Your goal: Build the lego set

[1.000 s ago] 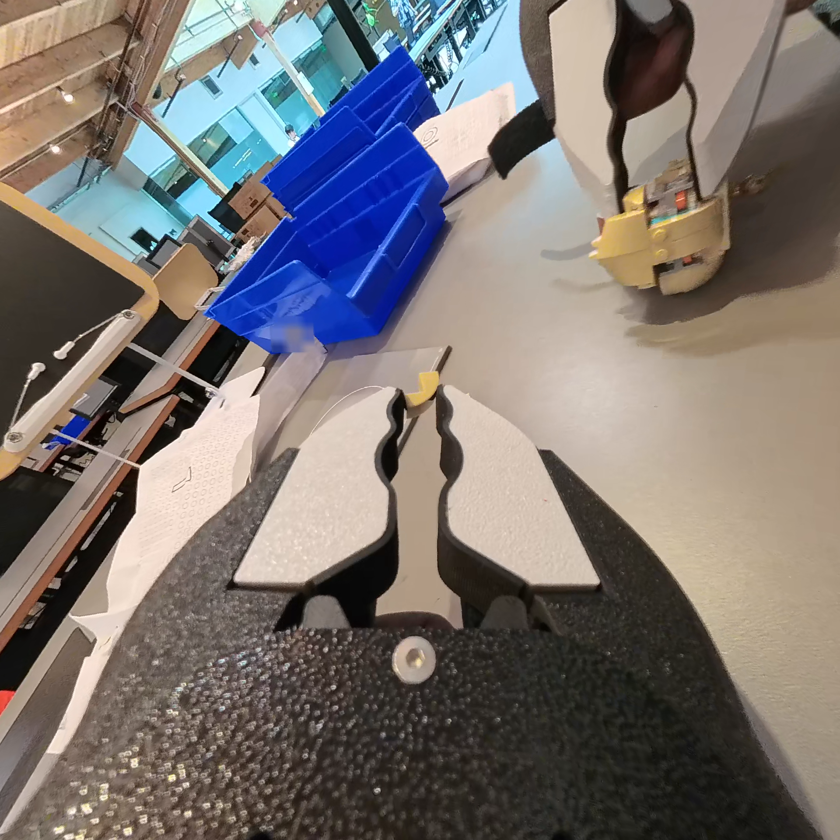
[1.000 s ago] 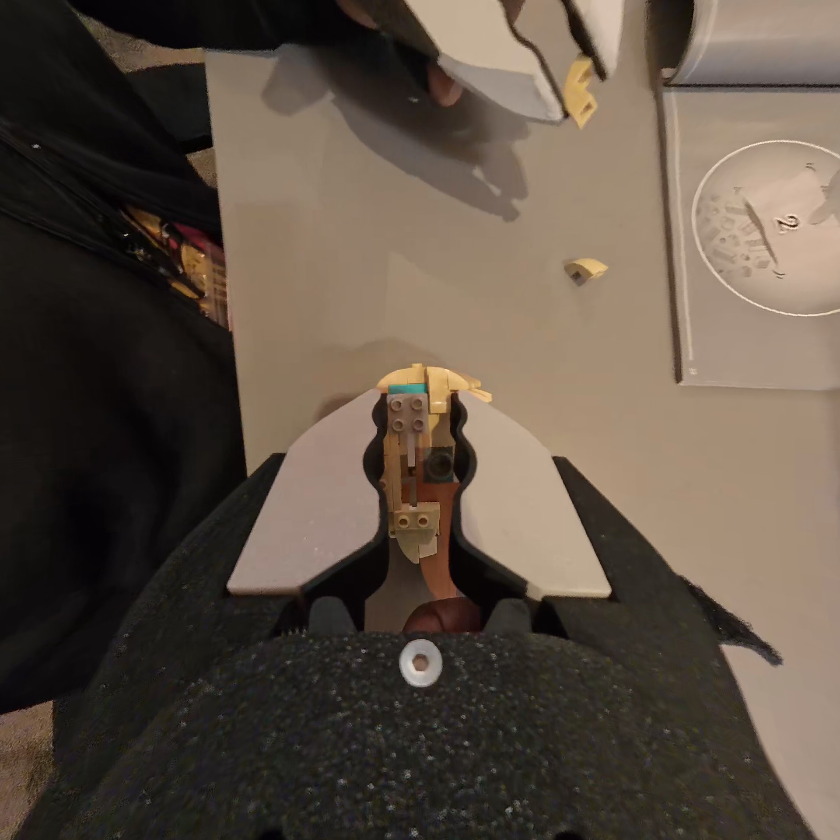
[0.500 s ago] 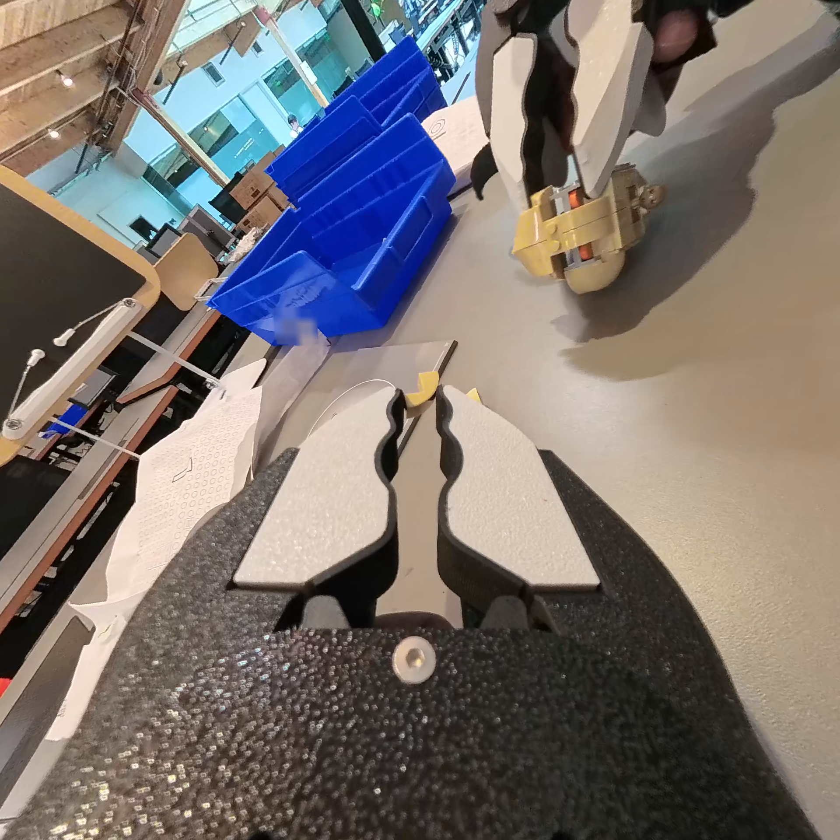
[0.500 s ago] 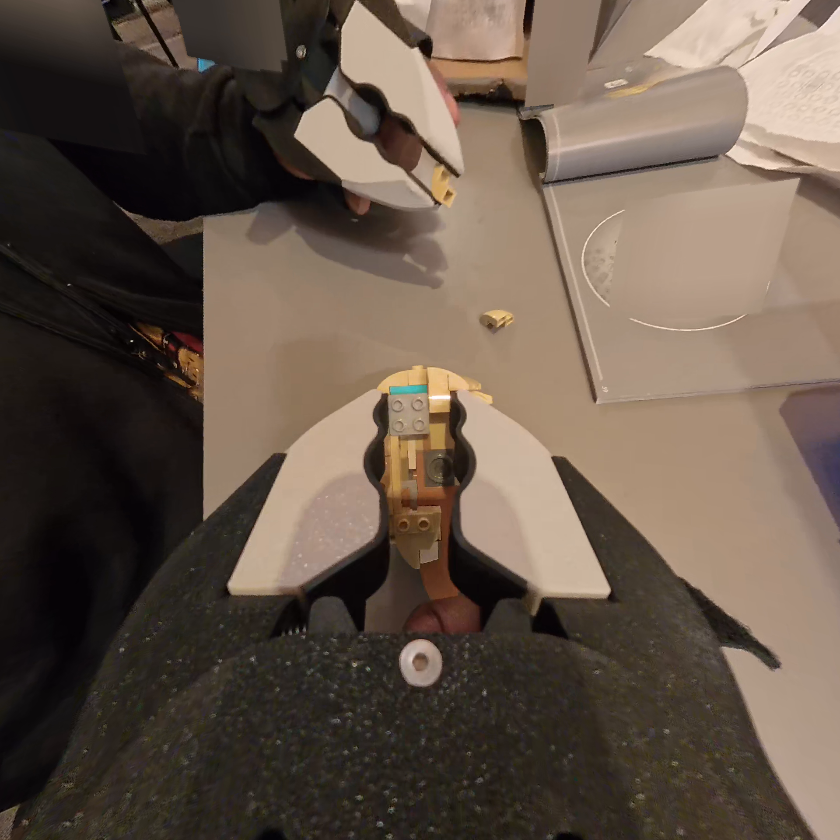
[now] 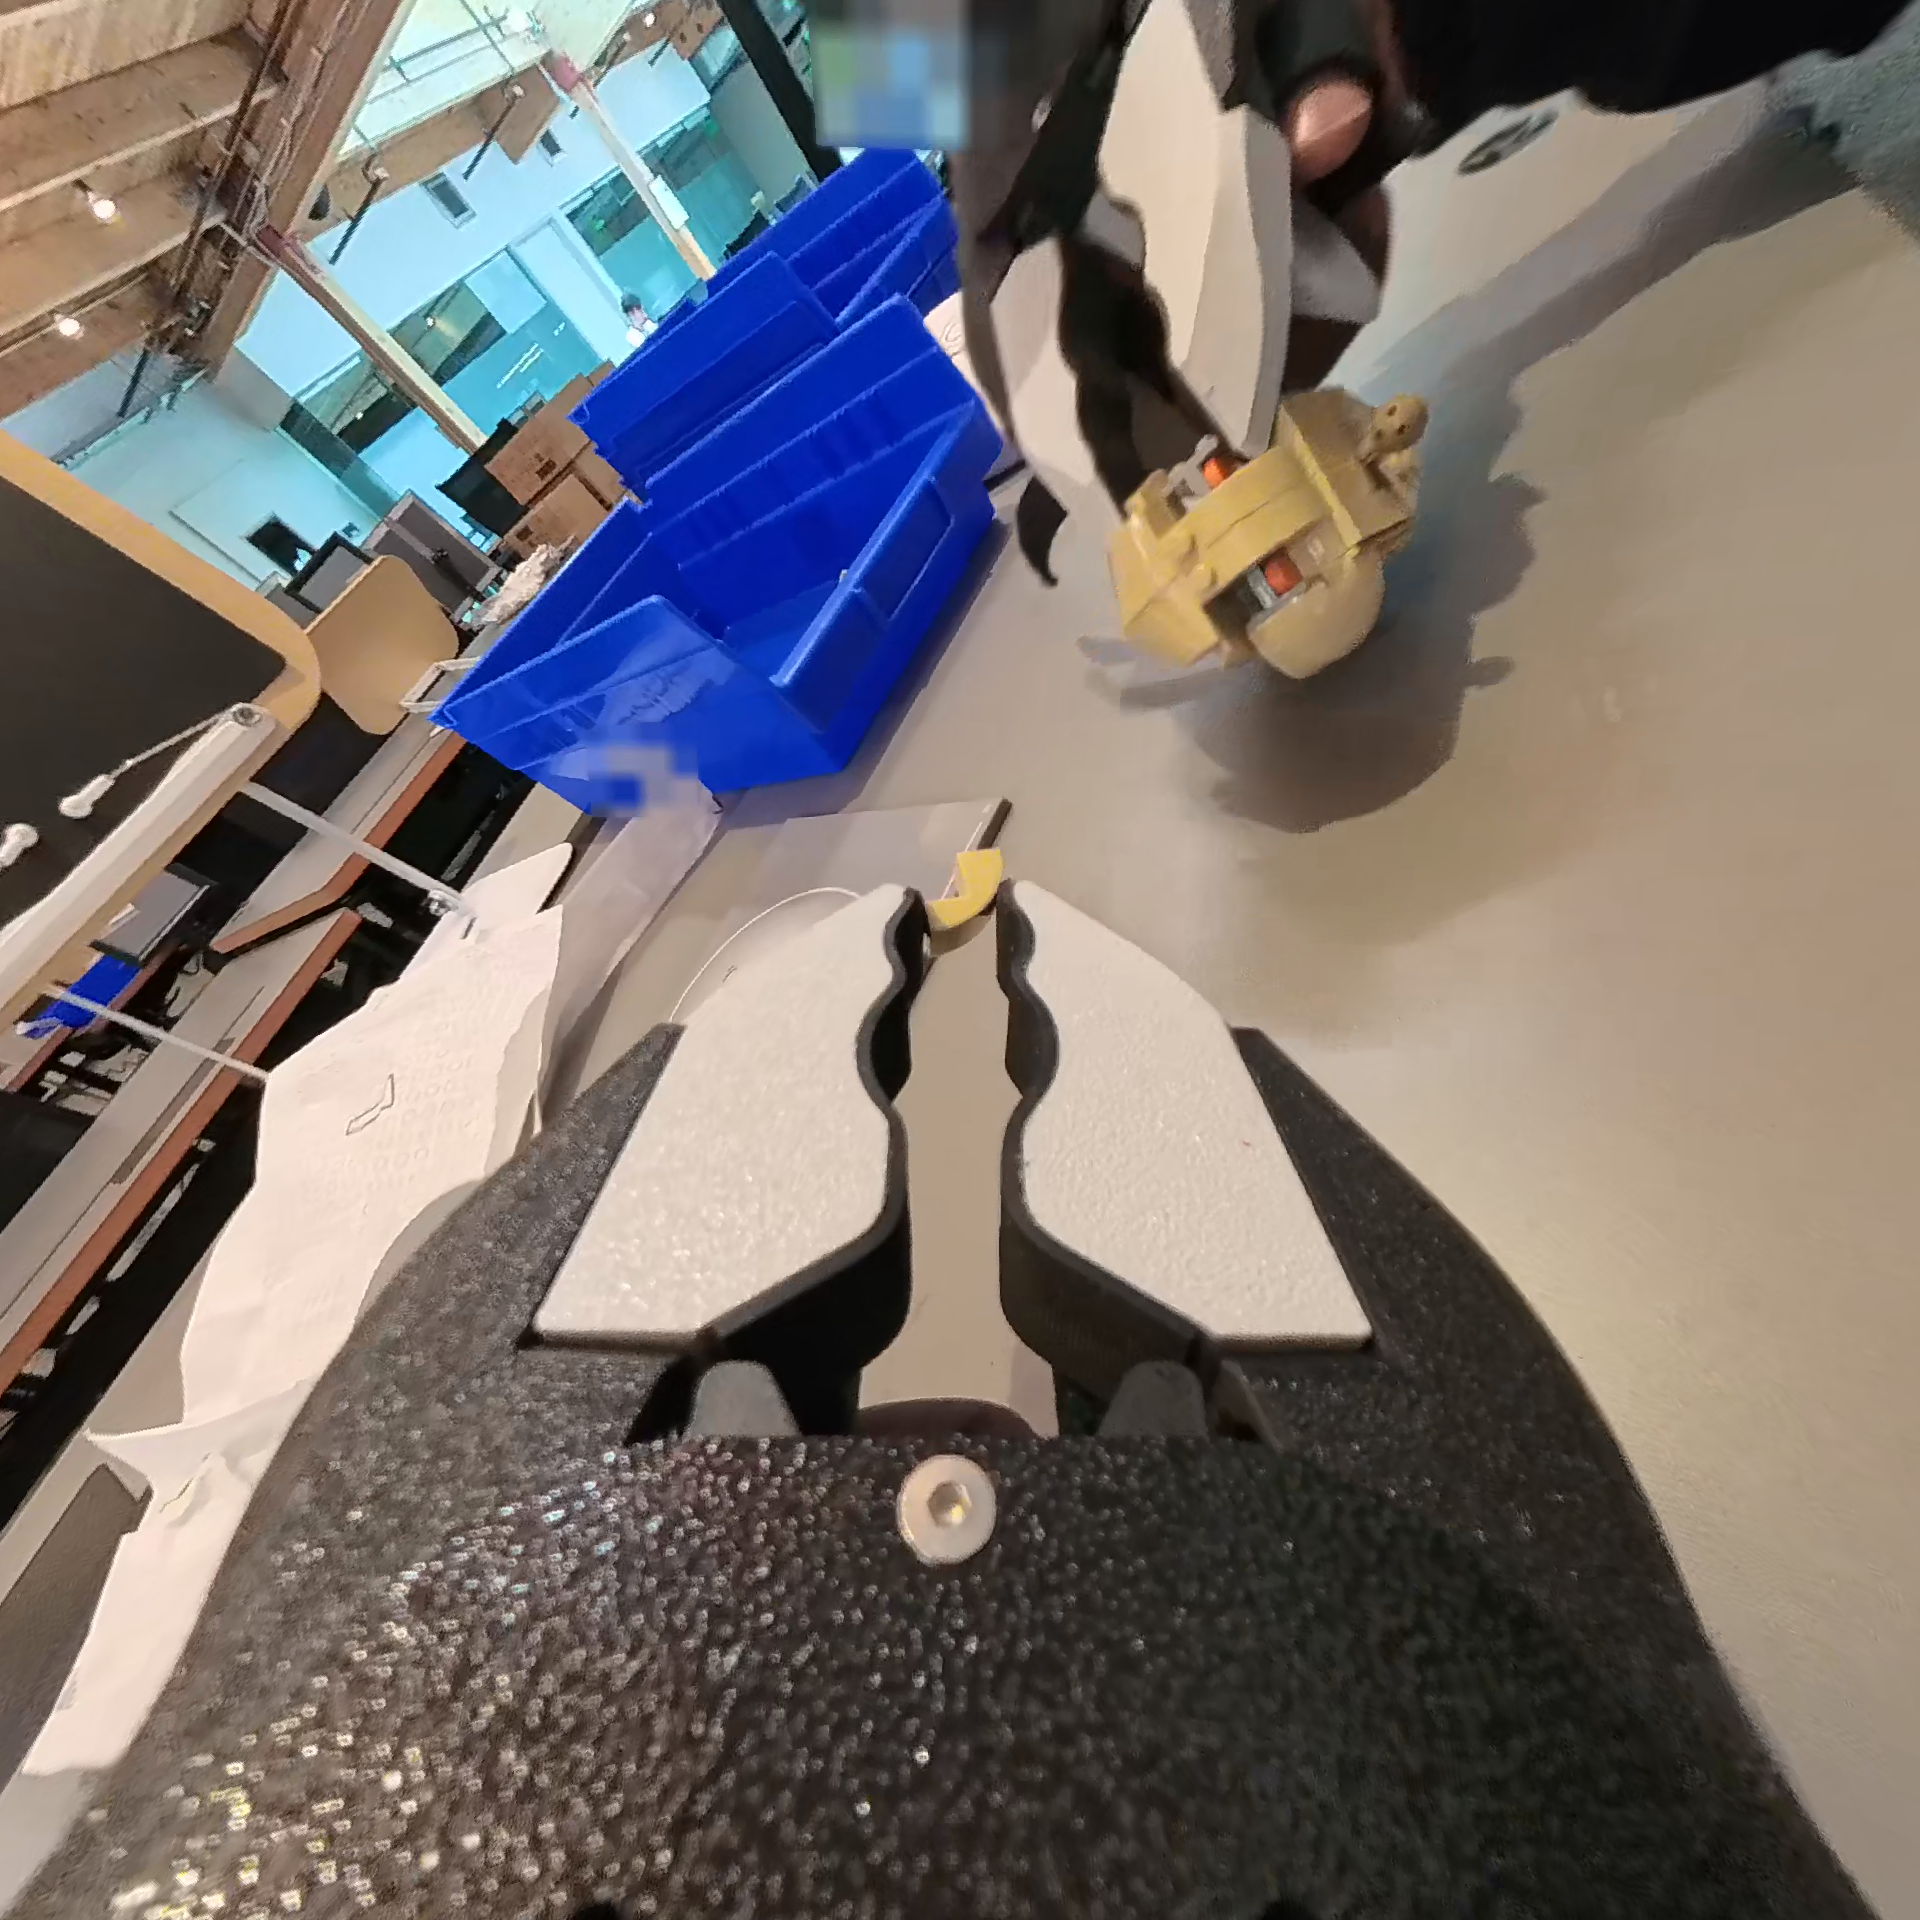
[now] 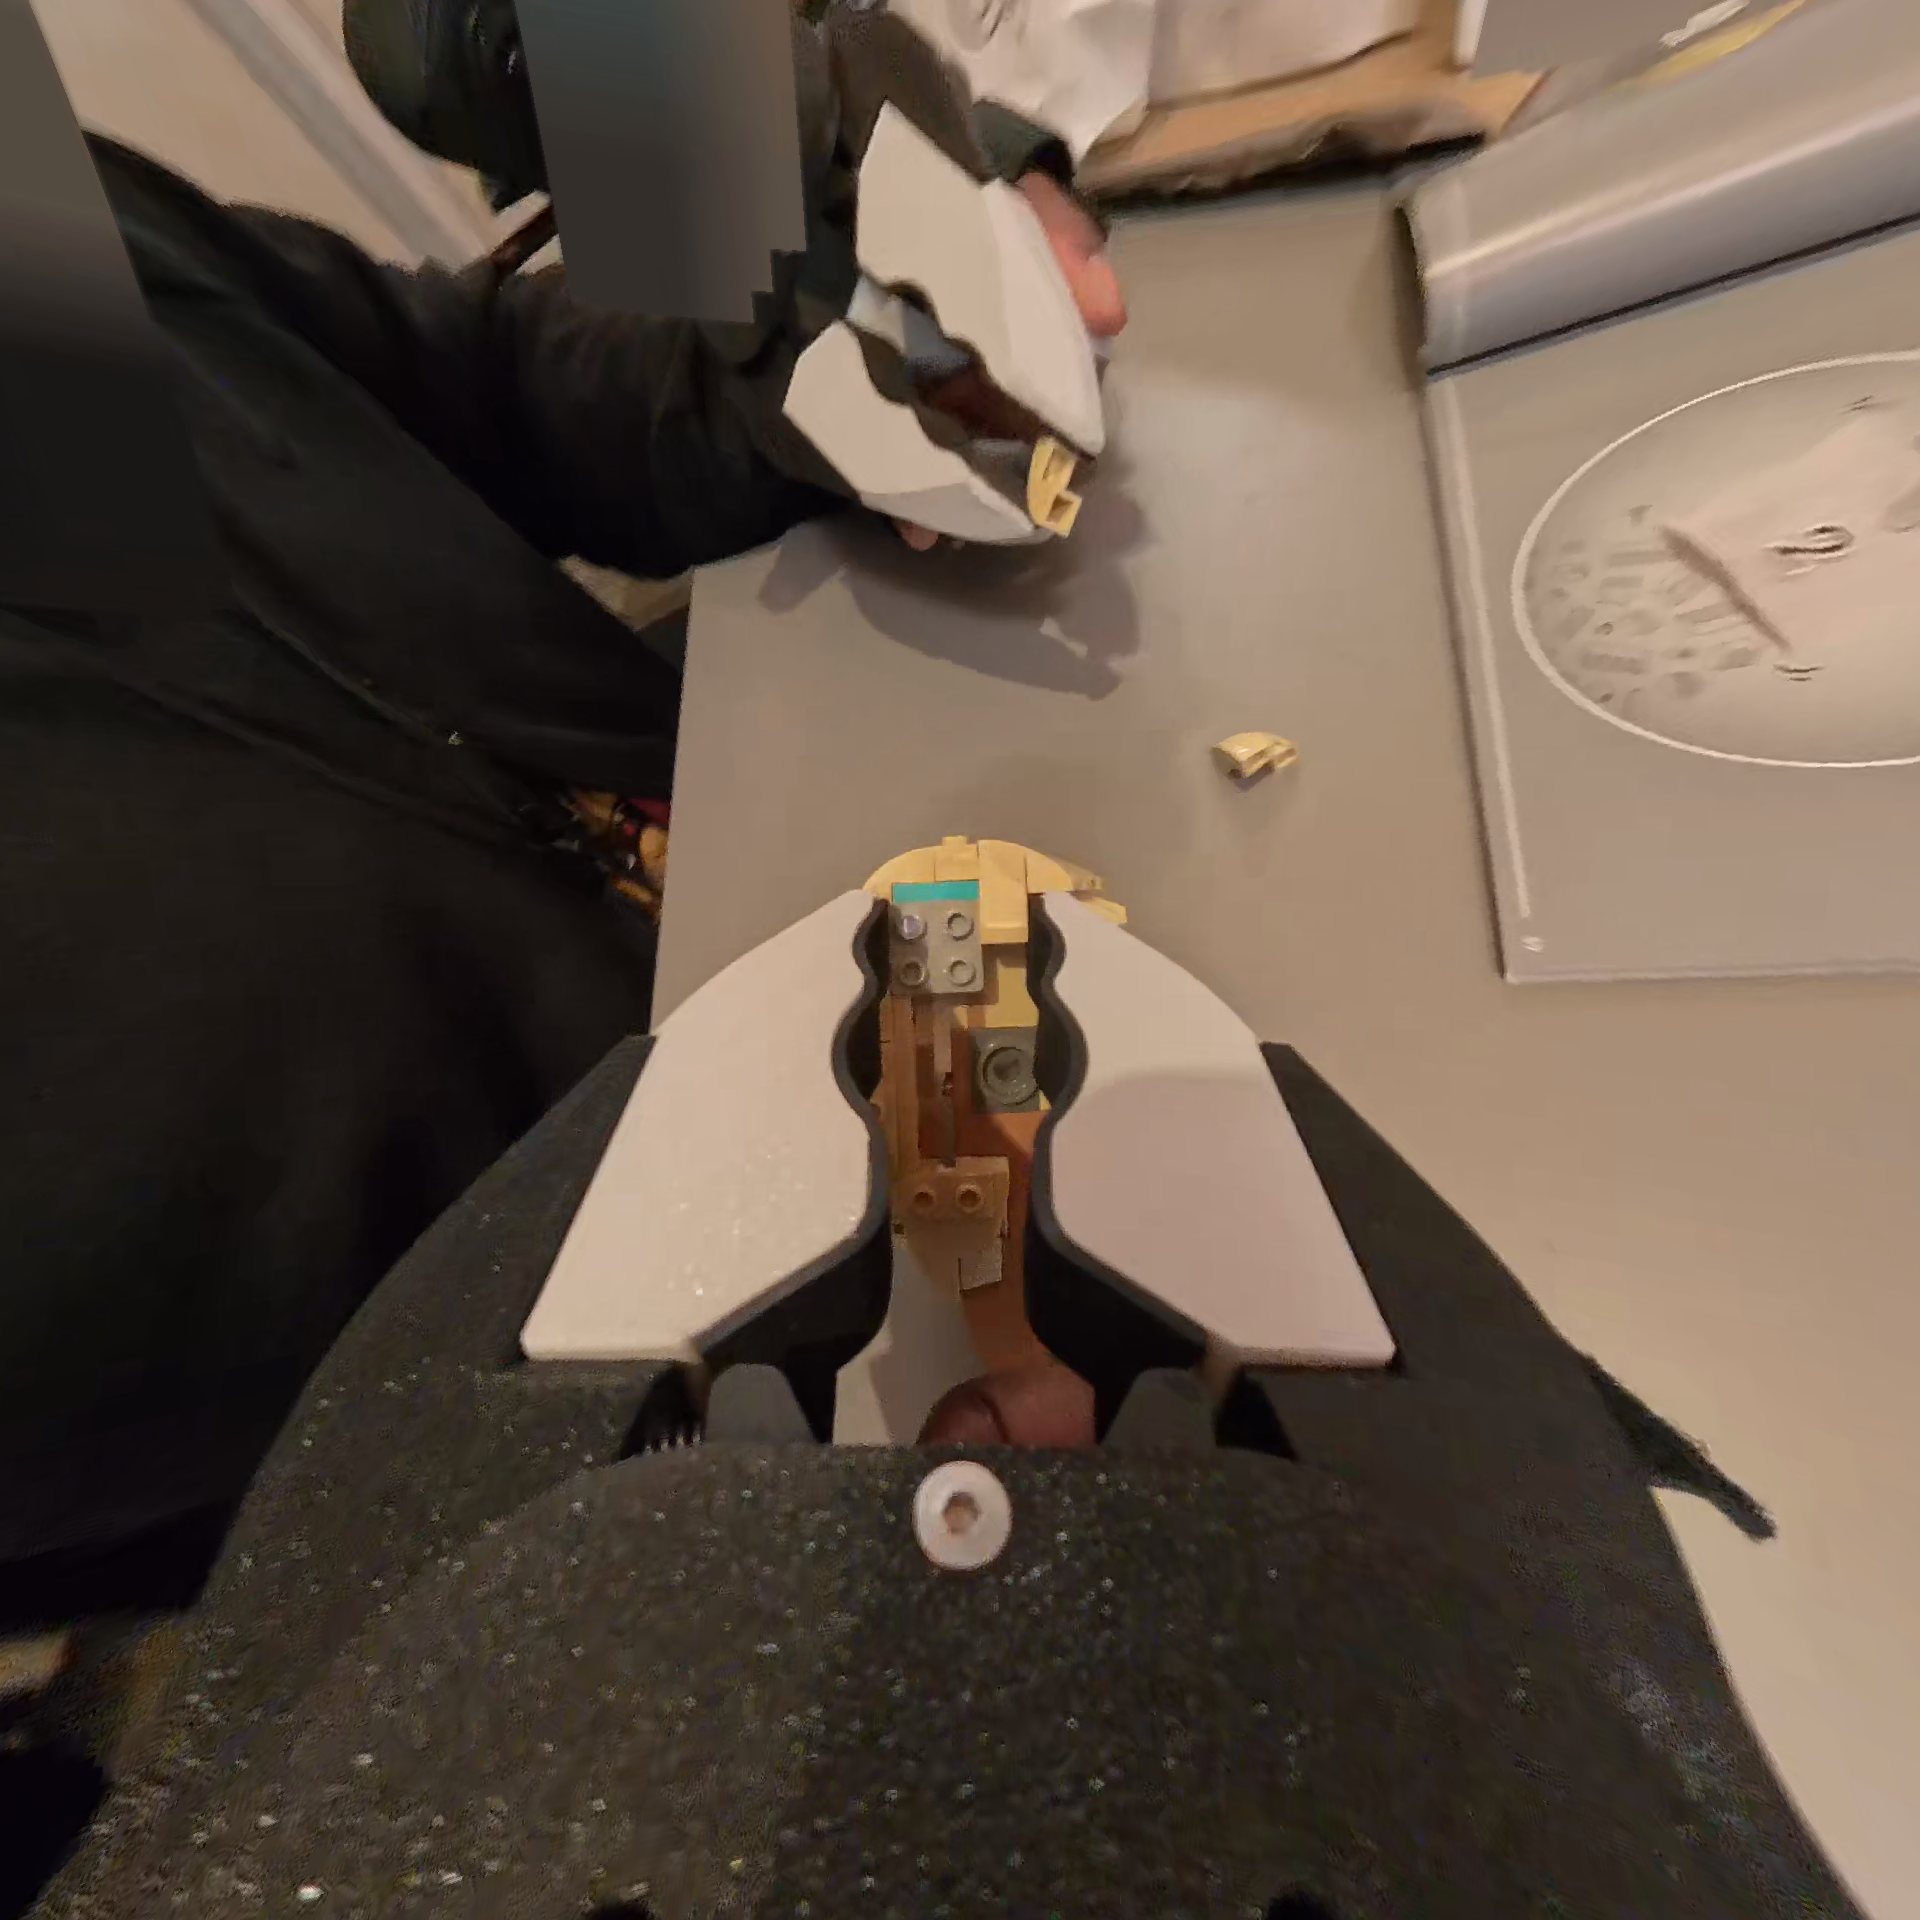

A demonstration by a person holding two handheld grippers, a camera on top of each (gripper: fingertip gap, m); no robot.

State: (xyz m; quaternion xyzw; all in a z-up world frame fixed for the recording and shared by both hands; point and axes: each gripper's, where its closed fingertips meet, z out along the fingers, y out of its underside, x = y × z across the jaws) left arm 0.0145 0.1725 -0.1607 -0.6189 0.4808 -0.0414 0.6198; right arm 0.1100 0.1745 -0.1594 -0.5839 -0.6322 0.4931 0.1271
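My left gripper [image 5: 961, 906] is shut on a small tan curved brick [image 5: 968, 896] pinched at its fingertips, held above the grey table [image 5: 1558, 1039]. The same gripper and brick [image 6: 1051, 486] show at the top of the right wrist view. My right gripper [image 6: 961, 920] is shut on a tan brick model [image 6: 961, 1023] with grey, teal and brown parts, which fills the gap between the pads. In the left wrist view that model [image 5: 1262, 551] hangs from the right gripper's fingers just over the table, ahead and to the right.
A second loose tan curved brick [image 6: 1254, 752] lies on the table near an open instruction booklet [image 6: 1704, 665]. Blue bins [image 5: 748, 582] stand at the table's left. White paper sheets [image 5: 343, 1143] lie at the left edge. A person's dark sleeve [image 6: 364, 520] is at the left. Left tips to right tips: about 10 cm.
The right gripper with the model has swung and tilted, now lower and closer to the table in the left wrist view. Both grasps are unchanged. The left gripper has hardly moved.
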